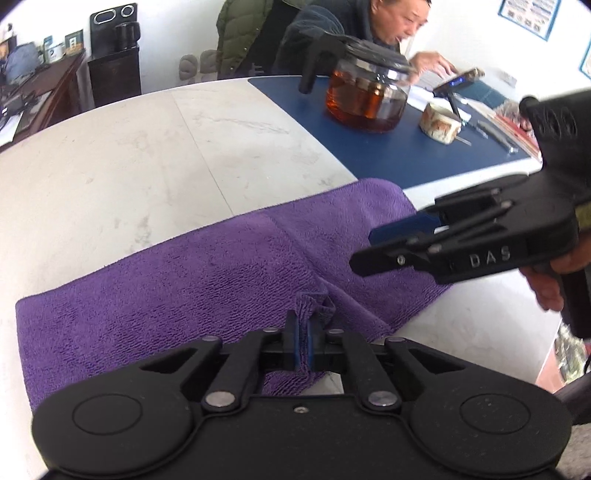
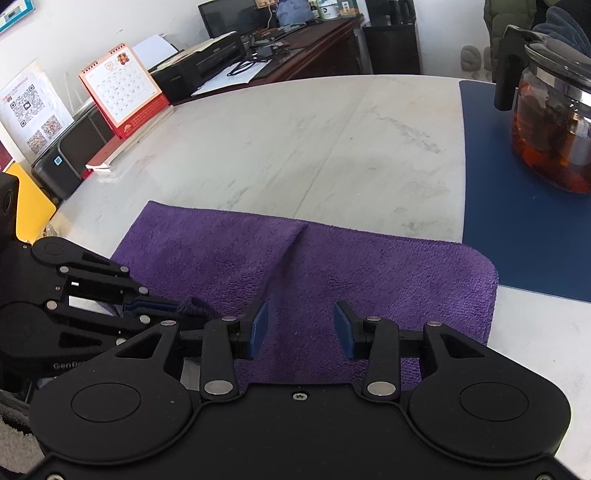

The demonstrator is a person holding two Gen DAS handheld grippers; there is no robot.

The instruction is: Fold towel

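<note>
A purple towel (image 1: pixel 166 280) lies flat on the white marble table (image 1: pixel 147 147), with a crease running across its middle. My left gripper (image 1: pixel 302 343) is shut on a pinch of the towel's near edge, which bunches up between the blue pads. In the right wrist view the towel (image 2: pixel 369 273) fills the middle and the left gripper (image 2: pixel 177 308) comes in from the left, holding the bunched edge. My right gripper (image 2: pixel 300 328) is open and empty, just above the towel's near part. It also shows in the left wrist view (image 1: pixel 369 247) above the towel's right end.
A blue mat (image 1: pixel 388 147) covers the far right of the table, with a glass teapot (image 1: pixel 365 92) of tea and a tape roll (image 1: pixel 439 125) on it. A man (image 1: pixel 369 26) sits behind it. A desk calendar (image 2: pixel 122 88) and printers stand at the left edge.
</note>
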